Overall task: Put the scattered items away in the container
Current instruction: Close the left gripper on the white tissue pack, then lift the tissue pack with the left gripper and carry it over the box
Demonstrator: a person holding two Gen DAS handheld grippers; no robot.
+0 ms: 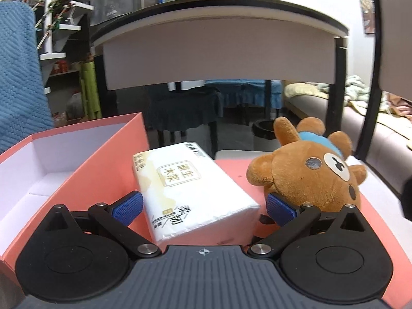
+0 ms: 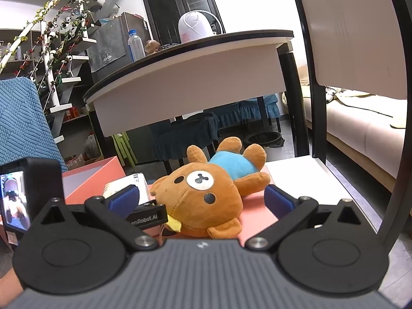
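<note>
In the left wrist view a white tissue pack (image 1: pixel 195 188) lies on a flat pink surface (image 1: pixel 231 171), between the spread fingers of my open left gripper (image 1: pixel 203 207). The blue pads (image 1: pixel 127 206) stand close beside it without pressing. An open pink box (image 1: pixel 108 154) with a white inside stands to its left. A brown plush bear (image 1: pixel 309 177) in a blue shirt lies to the right. In the right wrist view the bear (image 2: pixel 203 195) lies on its back, head towards me, between the fingers of my open right gripper (image 2: pixel 202 200). The tissue pack (image 2: pixel 137 180) and box (image 2: pixel 95 177) show behind the left finger.
The pink surface rests on a white chair seat (image 2: pixel 296 172) with a black backrest frame (image 2: pixel 316 90) at the right. A dark-topped table (image 2: pixel 195 59) stands ahead, a blue textured cloth (image 1: pixel 18 77) at the left, a sofa (image 2: pixel 360 128) at the right. The left gripper's body (image 2: pixel 31 195) is close at my left.
</note>
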